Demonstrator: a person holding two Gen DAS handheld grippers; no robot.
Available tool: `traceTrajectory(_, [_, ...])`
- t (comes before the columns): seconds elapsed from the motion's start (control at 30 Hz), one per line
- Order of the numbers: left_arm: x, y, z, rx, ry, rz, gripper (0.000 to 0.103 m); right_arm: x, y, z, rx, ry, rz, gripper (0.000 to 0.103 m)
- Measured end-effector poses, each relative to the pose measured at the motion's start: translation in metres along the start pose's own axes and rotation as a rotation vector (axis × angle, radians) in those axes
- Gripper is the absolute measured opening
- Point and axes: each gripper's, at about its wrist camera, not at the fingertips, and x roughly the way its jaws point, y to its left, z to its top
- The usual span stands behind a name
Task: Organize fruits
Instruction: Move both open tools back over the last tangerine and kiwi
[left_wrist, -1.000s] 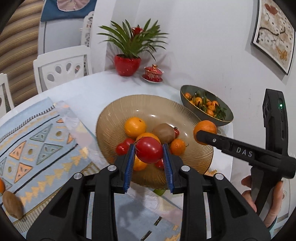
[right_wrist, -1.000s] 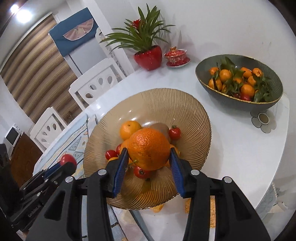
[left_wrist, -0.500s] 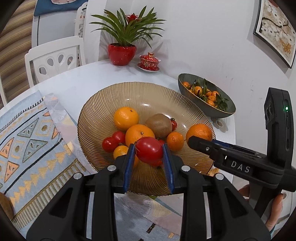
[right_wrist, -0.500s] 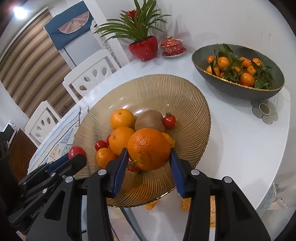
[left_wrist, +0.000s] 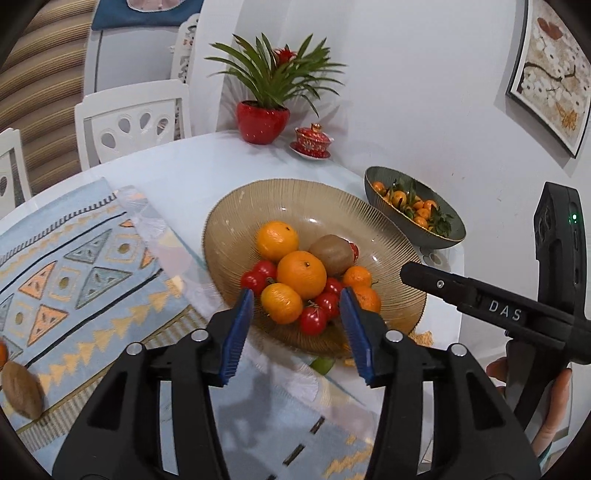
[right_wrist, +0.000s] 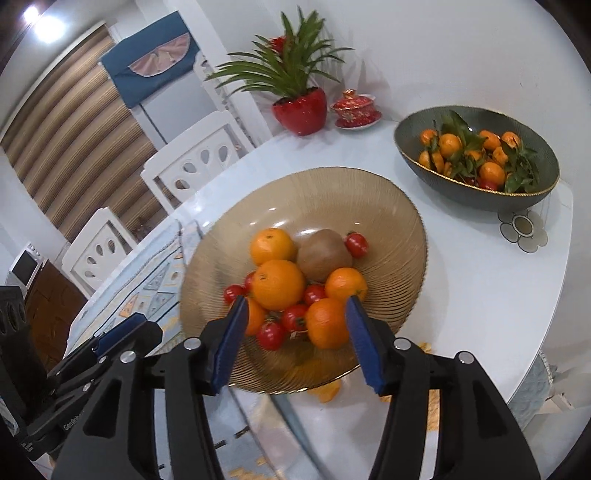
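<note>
Both tongs (left_wrist: 297, 325) (right_wrist: 293, 338) now empty, agape

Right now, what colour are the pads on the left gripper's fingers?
Blue, ribbed pads on black arms, clearest in the left wrist view.

left gripper (left_wrist: 297, 328) opened, tomato released, right gripper (right_wrist: 293, 339) opened, orange (right_wrist: 327, 323) apparently dropped

White round desk (right_wrist: 461, 266) with a patterned blue-and-orange cloth (left_wrist: 74, 266) over the near side. Back by the wall there's a spiky green plant in a red pot (left_wrist: 263, 120), and just beside it a little red lidded cup on a saucer (left_wrist: 313, 142). White cut-out chairs (left_wrist: 135, 118) sit behind, striped blinds (right_wrist: 85, 147) further off, framed picture (left_wrist: 546, 70) on the wall.
</note>
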Motion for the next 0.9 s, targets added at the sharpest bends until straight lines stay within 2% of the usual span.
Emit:
traceTrajectory(0.23, [-0.052,0.02,-0.006,-0.011,-0.066,0.019,0.049,-0.025,0.042,-0.009,-0.046,-0.015,0.075,0.057])
traceTrajectory(0.43, [-0.108,0.061,-0.01,-0.07,-0.147,0.054,0.05,-0.037,0.091,-0.017,-0.114,-0.033,0.112,0.058])
traceTrajectory(0.53, [-0.141,0.088,-0.022,-0.09,-0.186,0.09,0.05,-0.037,0.114,-0.026,-0.146,-0.031,0.131,0.061])
traceTrajectory(0.6, [-0.16,0.113,-0.031,-0.124,-0.209,0.147,0.05,-0.035,0.13,-0.033,-0.173,-0.026,0.135,0.061])
traceTrajectory(0.77, [-0.204,0.181,-0.051,-0.265,-0.253,0.229,0.05,-0.018,0.17,-0.047,-0.229,0.021,0.164,0.061])
traceTrajectory(0.9, [-0.23,0.217,-0.06,-0.323,-0.285,0.28,0.05,-0.004,0.206,-0.061,-0.29,0.05,0.188,0.061])
